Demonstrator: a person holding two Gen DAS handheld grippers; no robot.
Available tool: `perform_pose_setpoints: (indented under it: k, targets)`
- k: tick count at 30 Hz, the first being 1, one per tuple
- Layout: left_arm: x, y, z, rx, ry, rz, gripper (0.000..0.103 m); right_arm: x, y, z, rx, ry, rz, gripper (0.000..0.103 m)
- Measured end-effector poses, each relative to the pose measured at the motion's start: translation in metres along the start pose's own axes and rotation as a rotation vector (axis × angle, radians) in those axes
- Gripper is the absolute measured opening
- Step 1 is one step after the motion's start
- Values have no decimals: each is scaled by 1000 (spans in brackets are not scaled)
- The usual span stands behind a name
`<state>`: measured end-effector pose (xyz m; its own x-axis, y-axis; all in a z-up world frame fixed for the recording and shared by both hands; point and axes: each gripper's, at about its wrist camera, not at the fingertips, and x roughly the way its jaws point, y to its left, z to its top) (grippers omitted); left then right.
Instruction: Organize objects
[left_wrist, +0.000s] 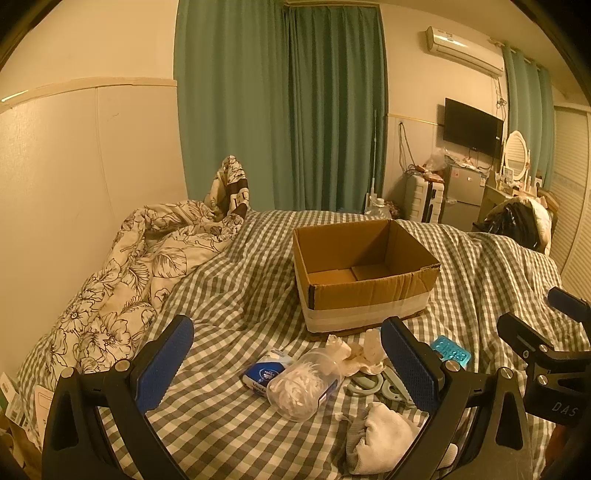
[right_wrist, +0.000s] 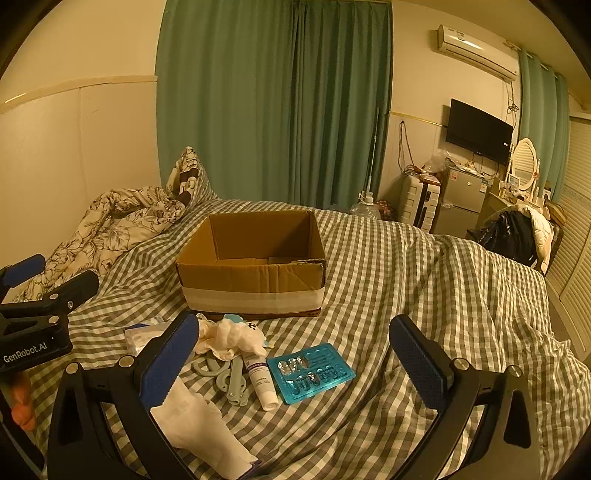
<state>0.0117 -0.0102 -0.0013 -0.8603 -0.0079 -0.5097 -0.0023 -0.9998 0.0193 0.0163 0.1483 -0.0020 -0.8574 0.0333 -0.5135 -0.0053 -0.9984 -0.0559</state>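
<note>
Small clutter, clear plastic jar (left_wrist: 303, 387), white tube (right_wrist: 260, 380), blue blister pack (right_wrist: 310, 371), heaped on checked bedding (right_wrist: 424, 277) before open brown cardboard box (right_wrist: 255, 266). Left gripper (left_wrist: 288, 358), right gripper (right_wrist: 295, 354): spread wide, empty. Risk: jar rolling, snagged fabric.

cardboard box (right_wrist: 251, 273): open, upright | blister pack (right_wrist: 311, 373), tube (right_wrist: 260, 380), scissors (right_wrist: 229, 376): lying before it
</note>
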Motion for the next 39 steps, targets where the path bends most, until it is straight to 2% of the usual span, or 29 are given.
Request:
perform_pose_setpoints:
  k: [21, 33, 36, 39]
  targets:
    - [-5, 0, -1, 6, -5, -1, 103, -5, 8, 1, -17, 6, 14, 103]
    - [-14, 10, 2, 4, -23, -29, 103, -29, 12, 10, -21, -36, 43, 103]
    - [-9, 13, 0, 3, 4, -49, 103, -21, 23, 5, -63, 5, 71, 103]
    - [4, 16, -6, 4, 63, -56, 103, 3, 39, -8, -119, 107, 120, 103]
